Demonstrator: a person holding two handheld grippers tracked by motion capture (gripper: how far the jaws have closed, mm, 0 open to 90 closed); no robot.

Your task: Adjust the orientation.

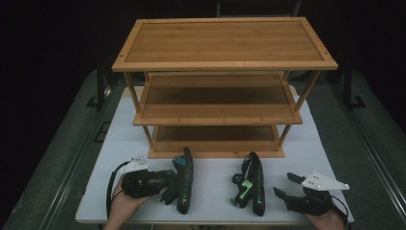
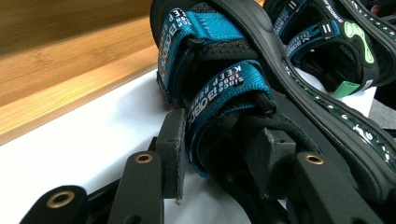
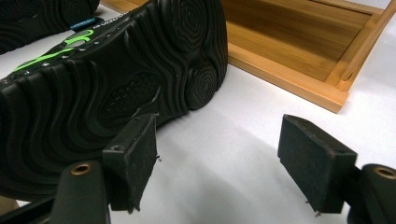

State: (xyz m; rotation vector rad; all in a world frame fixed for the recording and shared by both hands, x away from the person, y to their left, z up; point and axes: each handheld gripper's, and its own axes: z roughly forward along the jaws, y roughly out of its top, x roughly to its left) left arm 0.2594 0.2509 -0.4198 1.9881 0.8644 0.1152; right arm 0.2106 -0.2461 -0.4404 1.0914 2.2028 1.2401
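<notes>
Two black sandals lie on their sides on the white table (image 1: 210,172), in front of the wooden rack. The blue-strapped sandal (image 1: 185,173) is on the left, and my left gripper (image 1: 170,185) comes at it from the left. In the left gripper view, the left gripper (image 2: 222,156) has a pad on each side of the blue-strapped sandal's (image 2: 210,70) rear straps, pressing on them. The green-marked sandal (image 1: 252,184) lies to the right. My right gripper (image 1: 283,183) stands open beside its sole. In the right gripper view, the green-marked sandal's (image 3: 93,93) sole is left of the right gripper (image 3: 224,158), with bare table between the pads.
A three-tier bamboo rack (image 1: 225,67) stands at the back of the table, with its bottom shelf (image 1: 215,154) just behind the sandals. The same wood (image 2: 56,79) shows in the left gripper view, and the bottom shelf's frame (image 3: 289,79) in the right gripper view. Dark floor surrounds the table.
</notes>
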